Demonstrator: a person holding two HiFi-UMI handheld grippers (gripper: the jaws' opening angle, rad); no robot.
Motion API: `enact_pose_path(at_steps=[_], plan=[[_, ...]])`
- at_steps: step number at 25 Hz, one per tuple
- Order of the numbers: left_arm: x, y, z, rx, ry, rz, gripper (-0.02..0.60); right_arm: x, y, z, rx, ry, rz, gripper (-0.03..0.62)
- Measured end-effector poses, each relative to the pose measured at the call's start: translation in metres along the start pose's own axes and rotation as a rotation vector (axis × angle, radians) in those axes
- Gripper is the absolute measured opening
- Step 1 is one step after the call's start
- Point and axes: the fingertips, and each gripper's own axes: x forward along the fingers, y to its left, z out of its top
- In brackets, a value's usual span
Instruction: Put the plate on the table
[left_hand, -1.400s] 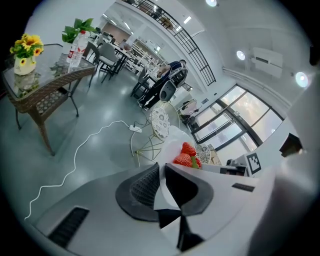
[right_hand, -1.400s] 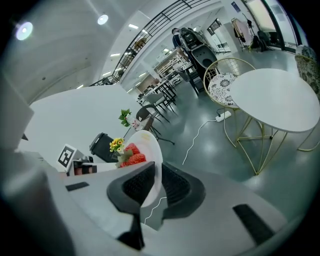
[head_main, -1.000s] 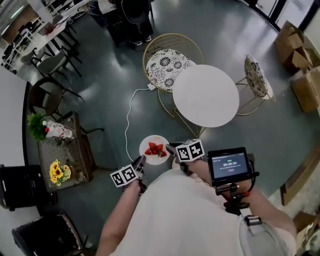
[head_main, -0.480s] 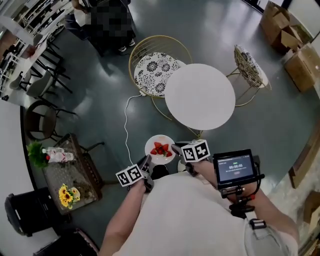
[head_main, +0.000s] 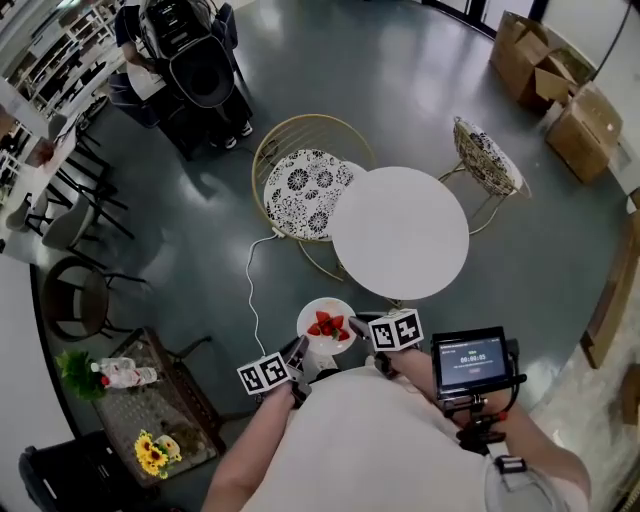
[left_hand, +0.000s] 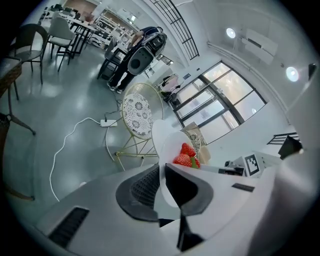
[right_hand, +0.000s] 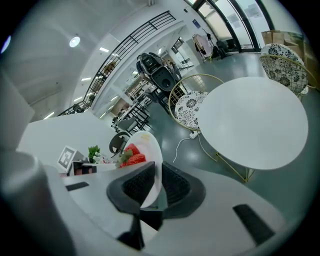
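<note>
One plate (head_main: 316, 311) is counted, with roughly three strawberries (head_main: 328, 325), one round white surface (head_main: 400, 232), two patterned chairs (head_main: 300, 188) (head_main: 487, 155), and two grippers: left gripper (head_main: 298, 348), right gripper (head_main: 356, 325).

You're looking down on a glossy dark grey floor (head_main: 200, 230). Ahead of you stands a round white bench (head_main: 400, 232), with a gold wire chair (head_main: 300, 185) and its patterned cushion tucked against the left side, and a second chair (head_main: 488, 158) at the right. A white cable (head_main: 250, 290) snakes over the floor near the first chair. Cardboard boxes (head_main: 548, 75) sit at the far right. At your lower left is a low wicker table (head_main: 140, 405) with sunflowers (head_main: 150, 455). Tall windows (left_hand: 220, 97) and round ceiling lights (left_hand: 230, 33) brighten the room.
</note>
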Motion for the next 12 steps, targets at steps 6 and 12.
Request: enact_pose_path(at_steps=[6,12], plan=[[0.004,0.025,0.045,0.042,0.051,-0.031,0.043,0.032,0.012,0.024,0.030,-0.039,-0.039,0.048],[0.021,0.023,0.089,0.129,0.138,-0.089,0.043,0.043,0.009,0.055,0.089,-0.117,-0.088,0.048]])
